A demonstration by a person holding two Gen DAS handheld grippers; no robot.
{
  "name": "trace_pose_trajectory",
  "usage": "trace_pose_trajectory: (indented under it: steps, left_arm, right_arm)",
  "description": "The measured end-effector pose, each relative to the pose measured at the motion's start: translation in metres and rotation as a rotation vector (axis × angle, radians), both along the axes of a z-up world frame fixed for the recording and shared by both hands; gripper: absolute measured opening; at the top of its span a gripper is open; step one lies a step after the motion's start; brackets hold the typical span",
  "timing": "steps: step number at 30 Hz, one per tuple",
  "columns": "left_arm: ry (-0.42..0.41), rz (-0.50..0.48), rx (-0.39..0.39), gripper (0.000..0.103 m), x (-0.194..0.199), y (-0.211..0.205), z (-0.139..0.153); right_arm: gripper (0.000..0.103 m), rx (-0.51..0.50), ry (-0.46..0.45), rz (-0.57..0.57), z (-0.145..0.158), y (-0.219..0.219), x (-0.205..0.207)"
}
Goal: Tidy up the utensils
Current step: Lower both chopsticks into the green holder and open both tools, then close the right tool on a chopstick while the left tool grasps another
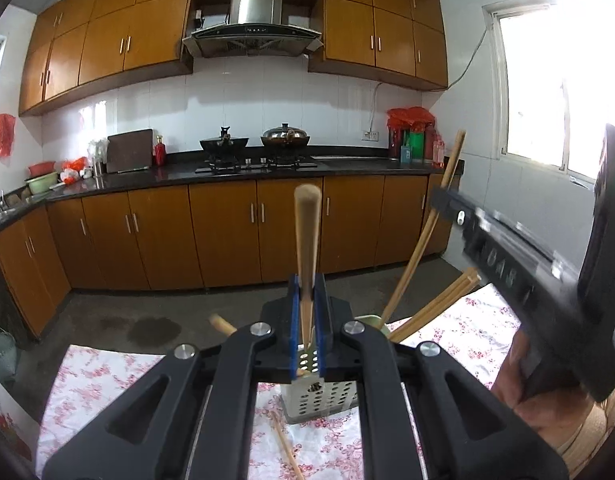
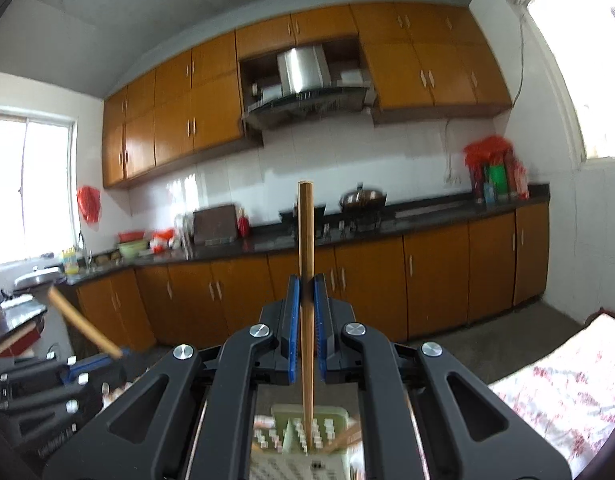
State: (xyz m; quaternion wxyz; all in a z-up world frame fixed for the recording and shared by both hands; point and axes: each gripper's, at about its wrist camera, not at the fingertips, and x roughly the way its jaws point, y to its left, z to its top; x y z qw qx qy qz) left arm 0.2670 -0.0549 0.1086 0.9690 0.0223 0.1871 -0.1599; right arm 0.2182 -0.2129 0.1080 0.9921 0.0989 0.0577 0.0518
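- Left gripper (image 1: 307, 320) clamped narrow on a round-ended pale wooden stick (image 1: 307, 240), blue pads pressing both flanks; long axis running straight up the middle of the left wrist view, upper end well above the fingertips, lower end reaching down toward the perforated pale-green plastic utensil holder (image 1: 319, 396)
- Right gripper (image 2: 305, 320) likewise closed narrow on a square-ended brown wooden chopstick (image 2: 306, 280); shaft near vertical, its tip already down among the slots of the same holder (image 2: 291, 424), seen from above and directly below the jaws
- Holder standing upright on the floral pink-and-white tablecloth (image 1: 107, 380), just beneath both grippers; several more wooden chopsticks (image 1: 431, 304) leaning out of its right side, fanned toward the right gripper's body
- One loose wooden chopstick (image 1: 285, 448) lying flat on the cloth, in front of the holder's foot, pointing toward the near edge; another stub (image 1: 221, 324) poking out to the left of the left gripper, resting place impossible to tell
- Deciding relation, by judgement: both held sticks aligned with the holder's vertical axis, opening straight below; right piece looking nearer to seated, since its tip sits inside the grid; left piece appearing above or at the rim, exact depth hidden by the fingers
- Likely need: straight downward travel with no tilt, then release; sideways drift risking a knock against the leaning bundle or a tipped holder
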Motion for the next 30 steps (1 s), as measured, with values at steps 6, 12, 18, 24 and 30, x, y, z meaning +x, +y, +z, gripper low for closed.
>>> trace_pose_trajectory:
  steps: [6,12,18,24,30]
  left_arm:
    - [0.013,0.008,-0.024,0.011,0.002,0.005,-0.008]
    - [-0.020,0.029,-0.085,0.021,-0.020,0.021,0.002]
    - [-0.035,0.082,-0.116,0.026,-0.066,0.052,0.000]
    - [0.136,0.121,-0.031,0.028,-0.086,0.056,-0.075]
    - [0.414,0.103,-0.005,0.028,-0.080,0.041,-0.162]
  right_arm:
    - [0.041,-0.014,0.027,-0.001,0.002,-0.009,-0.018]
    - [0.044,-0.017,0.031,-0.018,0.016,-0.021,-0.046]
    - [0.047,-0.019,0.151,-0.050,-0.010,-0.037,-0.080]
    - [0.032,-0.056,0.553,0.064,-0.115,-0.020,-0.063]
    - [0.026,-0.091,0.747,0.139,-0.181,0.014,-0.055]
